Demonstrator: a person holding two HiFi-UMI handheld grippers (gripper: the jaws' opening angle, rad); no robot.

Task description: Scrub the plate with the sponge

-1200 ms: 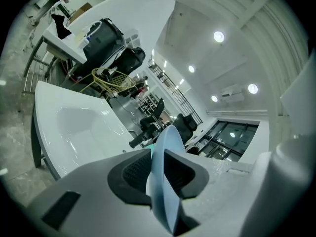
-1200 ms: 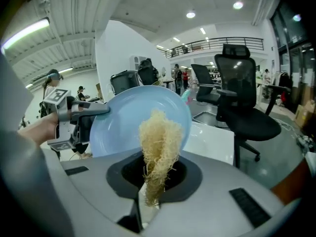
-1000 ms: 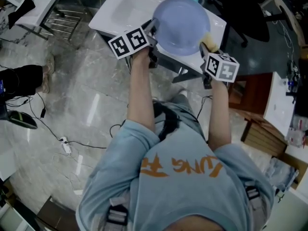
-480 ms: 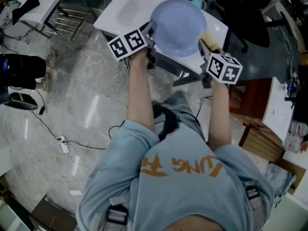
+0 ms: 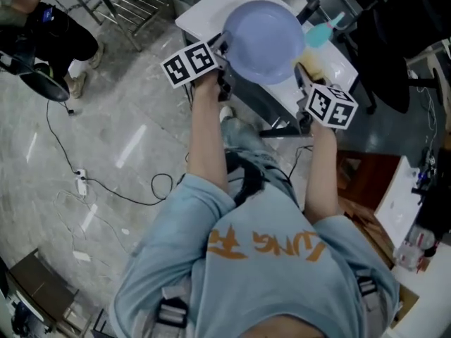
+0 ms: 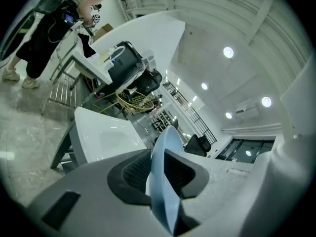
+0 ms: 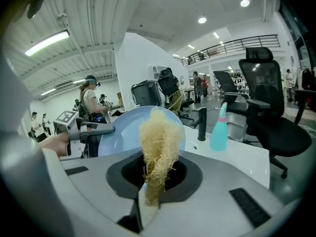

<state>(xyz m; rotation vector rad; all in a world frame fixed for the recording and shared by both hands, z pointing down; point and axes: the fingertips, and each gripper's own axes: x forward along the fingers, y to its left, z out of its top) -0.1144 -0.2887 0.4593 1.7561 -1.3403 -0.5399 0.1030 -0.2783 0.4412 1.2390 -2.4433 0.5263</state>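
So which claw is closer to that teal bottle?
Right. The right claw, holding the sponge, sits just in front of the bottle. The left claw grips the plate's opposite edge, so the plate lies between it and the bottle.

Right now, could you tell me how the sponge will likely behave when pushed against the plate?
The sponge looks like loose, stringy fibre, so it will probably squash rather than push stiffly. It stands unsupported above the right tool, so it seems light. Its rough strands may drag, not slide, on the plate.
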